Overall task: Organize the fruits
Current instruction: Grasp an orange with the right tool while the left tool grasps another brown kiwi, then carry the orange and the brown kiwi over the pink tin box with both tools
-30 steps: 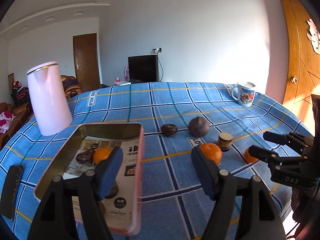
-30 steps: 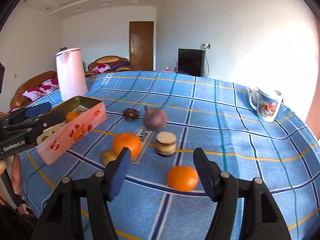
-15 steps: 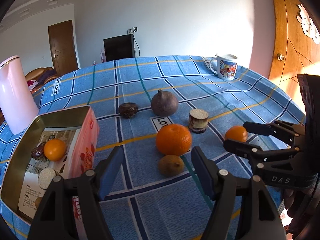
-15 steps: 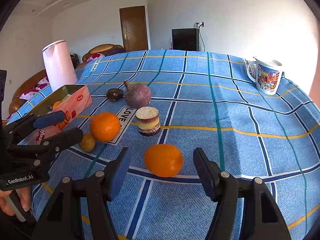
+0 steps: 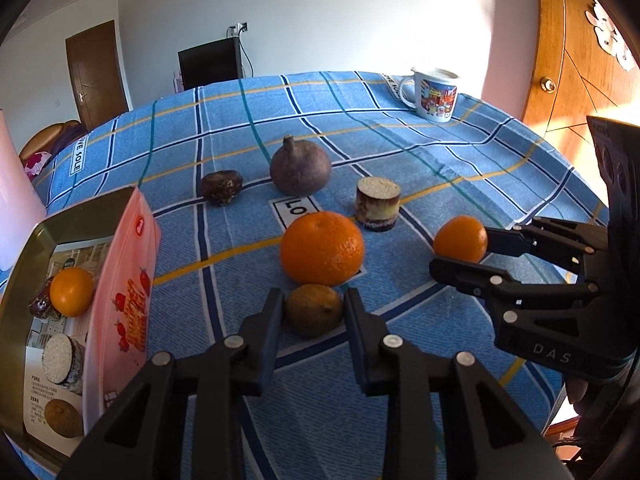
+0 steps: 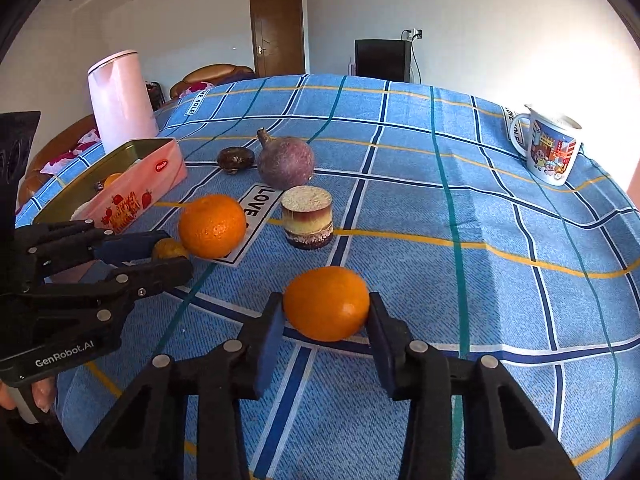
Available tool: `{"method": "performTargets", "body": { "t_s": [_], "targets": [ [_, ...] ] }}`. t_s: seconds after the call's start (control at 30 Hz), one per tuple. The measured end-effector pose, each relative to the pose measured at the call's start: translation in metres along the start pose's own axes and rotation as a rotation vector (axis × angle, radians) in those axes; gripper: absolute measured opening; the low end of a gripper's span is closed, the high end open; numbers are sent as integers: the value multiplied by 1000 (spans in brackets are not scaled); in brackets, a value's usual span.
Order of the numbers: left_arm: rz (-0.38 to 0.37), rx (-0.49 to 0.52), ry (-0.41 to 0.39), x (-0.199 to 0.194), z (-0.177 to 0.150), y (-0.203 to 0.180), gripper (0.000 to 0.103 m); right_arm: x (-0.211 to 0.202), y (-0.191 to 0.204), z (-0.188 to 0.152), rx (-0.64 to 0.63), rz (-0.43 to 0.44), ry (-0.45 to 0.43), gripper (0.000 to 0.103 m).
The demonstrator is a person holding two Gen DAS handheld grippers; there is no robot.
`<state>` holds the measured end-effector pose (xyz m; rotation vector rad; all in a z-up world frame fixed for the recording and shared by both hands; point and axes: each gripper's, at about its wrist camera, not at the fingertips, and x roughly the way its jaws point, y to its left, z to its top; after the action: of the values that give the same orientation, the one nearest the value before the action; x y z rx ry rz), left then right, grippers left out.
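Note:
My left gripper [image 5: 314,302] is closing, and its pads touch both sides of a small brown fruit [image 5: 314,318] lying on the blue checked cloth. A large orange [image 5: 322,248] sits just behind it. My right gripper [image 6: 326,310] is closing too, with both pads against a smaller orange [image 6: 326,300] that rests on the cloth. Farther back lie a purple round fruit [image 5: 300,166], a small dark fruit [image 5: 221,187] and a cut cylinder piece [image 5: 378,204]. The pink tin [image 5: 120,280] at the left holds another orange [image 5: 71,292] and a few other pieces.
A printed mug [image 6: 550,148] stands at the far right of the table. A pink kettle [image 6: 120,100] stands behind the tin at the left. The table's edge curves close on the right, with a wooden door [image 5: 580,60] beyond it.
The left gripper swung right from over the tin, came down at the brown fruit and closed on it. The right gripper dropped a little and closed on the smaller orange.

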<state>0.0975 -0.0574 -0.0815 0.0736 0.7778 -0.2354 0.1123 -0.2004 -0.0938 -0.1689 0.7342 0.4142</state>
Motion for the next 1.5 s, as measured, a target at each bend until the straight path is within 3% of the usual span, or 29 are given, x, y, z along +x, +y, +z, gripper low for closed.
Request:
{"method": "performTargets", "body": {
  "t_s": [0.23, 0.67, 1.5],
  "targets": [
    [28, 8, -85, -14, -2, -1, 32, -10, 4, -3, -21, 22, -64, 42],
    [43, -6, -150, -24, -4, 2, 32, -18, 8, -5, -48, 25, -125, 41],
    [87, -8, -304, -47, -11, 2, 32, -45, 13, -17, -91, 42, -332, 41]
  ]
}}
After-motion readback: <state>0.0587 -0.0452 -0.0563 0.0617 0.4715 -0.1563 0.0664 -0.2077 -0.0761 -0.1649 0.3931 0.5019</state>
